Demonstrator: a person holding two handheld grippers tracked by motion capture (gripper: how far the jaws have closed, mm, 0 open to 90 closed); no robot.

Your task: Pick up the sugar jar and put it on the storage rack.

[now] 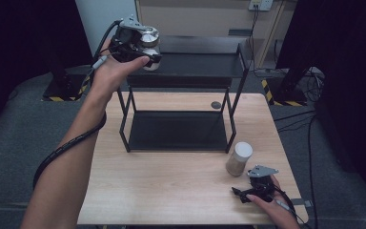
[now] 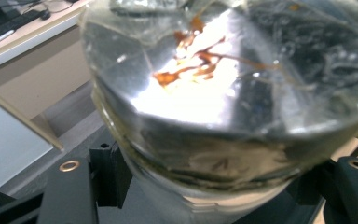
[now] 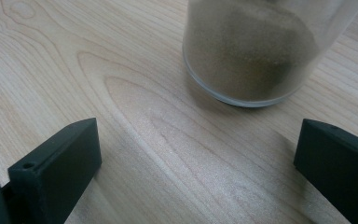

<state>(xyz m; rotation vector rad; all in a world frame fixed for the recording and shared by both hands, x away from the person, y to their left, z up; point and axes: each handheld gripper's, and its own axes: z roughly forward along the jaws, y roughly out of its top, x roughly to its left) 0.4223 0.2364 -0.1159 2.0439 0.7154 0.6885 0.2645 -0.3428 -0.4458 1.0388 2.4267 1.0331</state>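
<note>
Your light wooden table [image 1: 171, 181] carries a black two-tier rack [image 1: 181, 129] at its twelve o'clock side; a white-lidded jar of brown powder [image 1: 238, 160] stands at four o'clock from the rack.

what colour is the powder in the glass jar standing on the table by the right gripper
Sandy brown powder in the white-lidded glass jar, clearest in the right gripper view.

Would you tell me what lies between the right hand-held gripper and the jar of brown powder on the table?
Nothing: bare wood separates the right hand-held gripper from the jar, shown in the right gripper view.
</note>
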